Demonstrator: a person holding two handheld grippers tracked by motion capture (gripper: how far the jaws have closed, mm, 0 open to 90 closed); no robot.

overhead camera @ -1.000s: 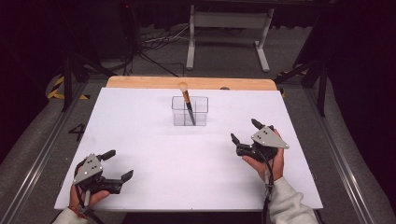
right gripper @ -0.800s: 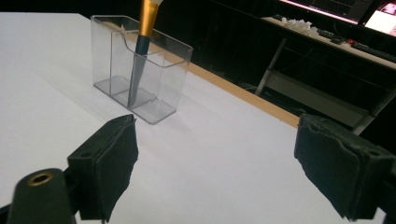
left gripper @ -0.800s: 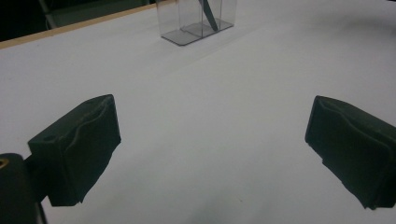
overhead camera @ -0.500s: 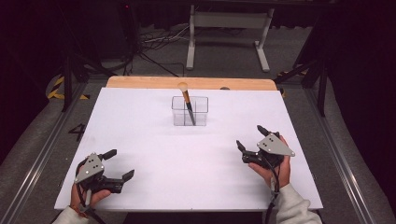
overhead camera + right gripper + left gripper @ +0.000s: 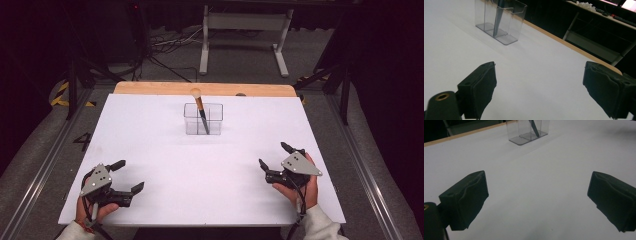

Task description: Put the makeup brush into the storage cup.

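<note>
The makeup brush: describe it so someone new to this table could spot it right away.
Start at the white table and look toward its far wooden edge, where a clear plastic holder stands near the middle. The makeup brush leans inside it, dark handle down, pale bristle head poking above the rim. It is the one item in the holder, well away from both open grippers near the front edge.

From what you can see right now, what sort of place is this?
Probably a recording lab or workshop bench, not a home: a plain white-covered table holding just a clear plastic holder with a makeup brush, cables on the floor, and a metal stand behind.
</note>
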